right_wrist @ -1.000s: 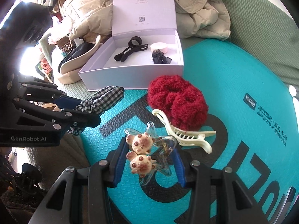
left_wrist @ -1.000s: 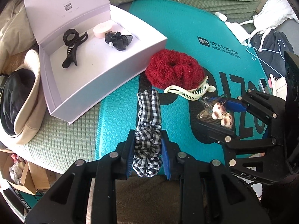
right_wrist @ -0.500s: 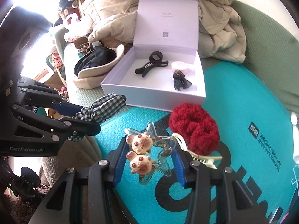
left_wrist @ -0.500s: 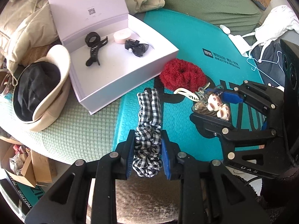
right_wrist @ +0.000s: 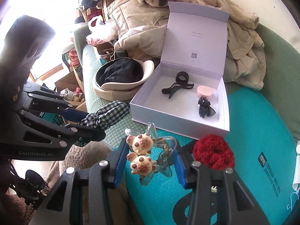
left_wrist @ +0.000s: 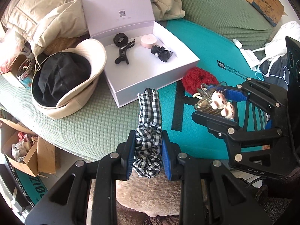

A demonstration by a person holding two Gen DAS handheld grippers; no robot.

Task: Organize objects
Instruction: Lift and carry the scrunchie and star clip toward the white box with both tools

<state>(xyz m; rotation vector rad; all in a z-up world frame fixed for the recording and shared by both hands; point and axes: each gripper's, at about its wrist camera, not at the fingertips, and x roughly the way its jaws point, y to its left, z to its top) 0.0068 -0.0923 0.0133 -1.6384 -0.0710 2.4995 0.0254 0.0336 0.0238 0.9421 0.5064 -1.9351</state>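
Note:
My left gripper (left_wrist: pixel 148 150) is shut on a black-and-white checked scrunchie (left_wrist: pixel 149 123), held above the bed's near edge; it also shows in the right wrist view (right_wrist: pixel 106 115). My right gripper (right_wrist: pixel 150 157) is shut on a clear star-shaped hair clip with two bear faces (right_wrist: pixel 142 155), seen from the left wrist too (left_wrist: pixel 215 102). An open white box (left_wrist: pixel 150 78) ahead holds a black claw clip (left_wrist: pixel 122 48), a pink round case (left_wrist: pixel 149 41) and a black bow (left_wrist: pixel 162 53). A red scrunchie (right_wrist: pixel 213 154) lies on the teal mat (right_wrist: pixel 253 131).
A beige hat with black lining (left_wrist: pixel 65 78) lies left of the box. Beige jackets (right_wrist: pixel 241 43) are piled behind it. A cream hair clip (left_wrist: pixel 196 95) peeks beside the red scrunchie. Cardboard boxes (left_wrist: pixel 28 153) stand on the floor at the left.
Both grippers have lifted and pulled back from the mat with their items; the box and red scrunchie look smaller and farther. The cream clip stays on the mat.

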